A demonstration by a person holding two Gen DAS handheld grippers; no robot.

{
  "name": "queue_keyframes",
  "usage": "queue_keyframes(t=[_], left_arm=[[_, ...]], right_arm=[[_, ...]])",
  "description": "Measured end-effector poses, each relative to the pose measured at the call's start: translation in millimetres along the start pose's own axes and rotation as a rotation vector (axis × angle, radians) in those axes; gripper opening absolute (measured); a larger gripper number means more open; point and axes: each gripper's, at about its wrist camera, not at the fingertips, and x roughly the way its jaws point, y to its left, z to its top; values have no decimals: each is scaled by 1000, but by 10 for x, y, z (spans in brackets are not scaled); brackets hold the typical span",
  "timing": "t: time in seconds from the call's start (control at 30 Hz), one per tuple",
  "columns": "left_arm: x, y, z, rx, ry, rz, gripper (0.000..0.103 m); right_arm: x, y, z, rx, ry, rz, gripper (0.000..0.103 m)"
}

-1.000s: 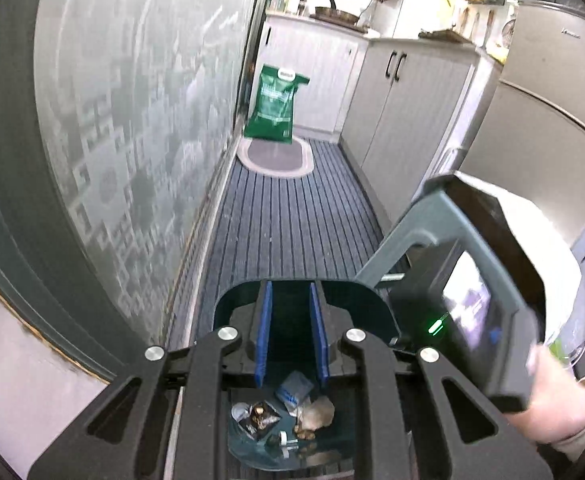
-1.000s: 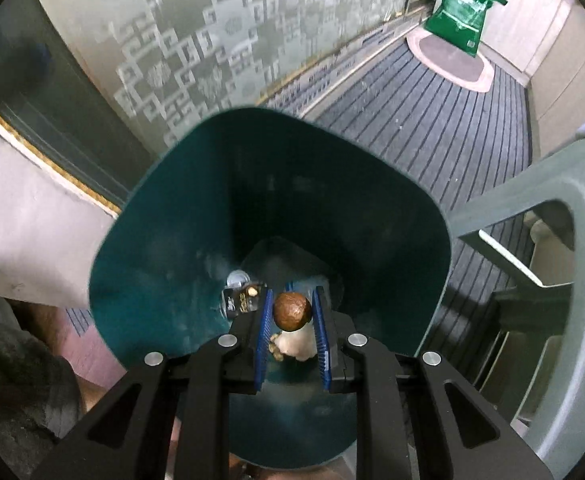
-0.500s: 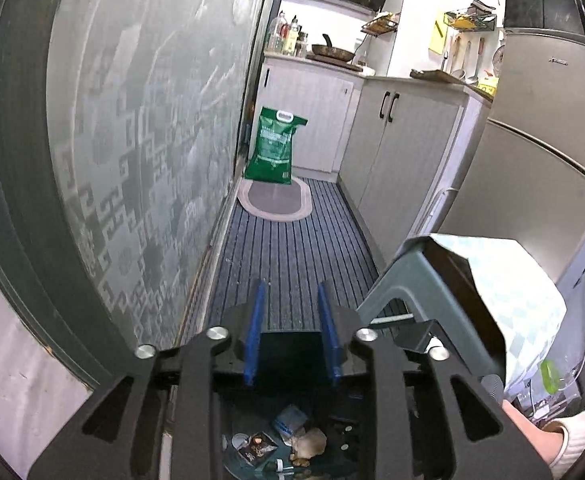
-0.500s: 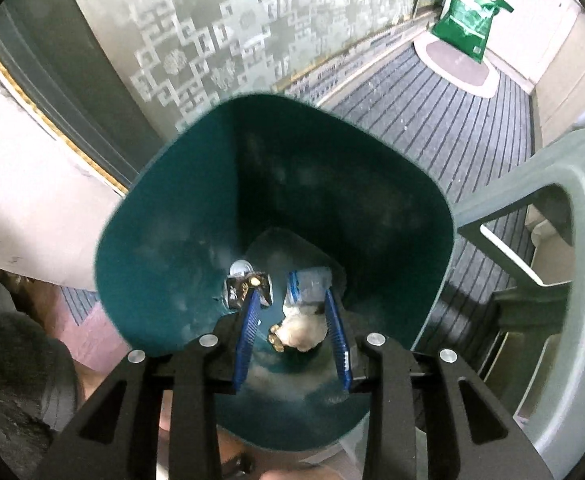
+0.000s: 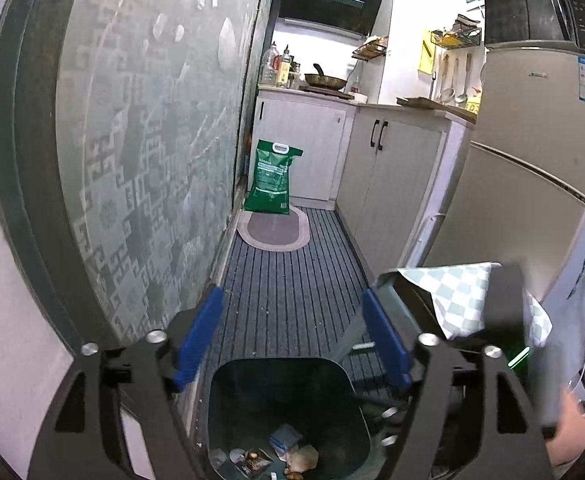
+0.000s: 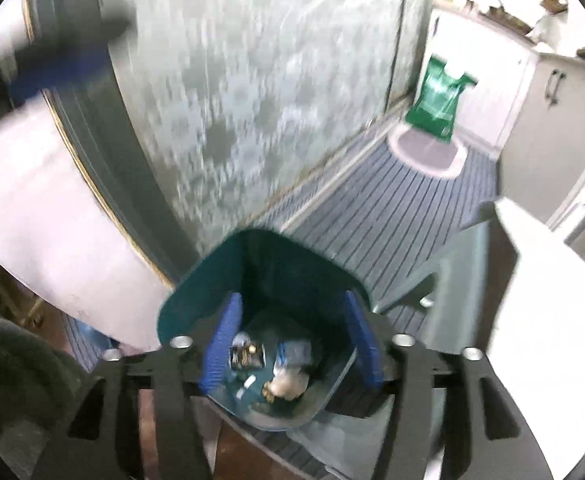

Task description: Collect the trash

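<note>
— Teal plastic, that's the trash bin (image 5: 284,408), standing on the striped floor mat (image 5: 292,288) near the patterned glass door (image 5: 140,152). What's inside?

— Scraps at the bottom: a dark wrapper (image 6: 246,356), a bluish packet (image 6: 294,350), a pale crumpled lump (image 6: 290,384) beside it. All of it lies loose in the bin.

— And the left gripper (image 5: 292,344)?

— Above the bin's near side, blue fingers (image 5: 196,336) spread wide, nothing between them.

— The right gripper (image 6: 292,344)?

— Over the bin mouth, fingers (image 6: 222,344) also well apart and empty. That view is blurred.

— Anything to the right?

— A grey stool (image 6: 452,272) just beside the bin, with a checked cloth (image 5: 460,300) over it. Far down the floor, a green bag (image 5: 272,178) stands at the white cabinets (image 5: 392,168).
</note>
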Motion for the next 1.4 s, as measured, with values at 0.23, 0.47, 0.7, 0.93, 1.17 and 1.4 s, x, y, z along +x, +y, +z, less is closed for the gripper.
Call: queue_keyframes(t=[0.23,0.47,0.7,0.93,1.17,1.4], left_arm=[[-95,-220,-410,71,-8,17,96],[-595,-192,-525,-31,-35,19,100],[-721,-276,-797,-4,36,131,100],[-789,-462,-1029,48,43,139,100],[-796,-491,-1170,69,25,133,100],[-853,-340,-1206,40,4,156,100]], right_arm=[[-752,-226,-193,7,-136,-87,91],[-1196,-558,-754,105,-171,-123,99],[-1631,-750,-1120,119,-240,-142,99],[-1843,-825,-1546,150,-275,-138,99],[-1990,-811,-1796,142,-337,-139,99],[-2005,-859,-1894,148,-357,-142,99]])
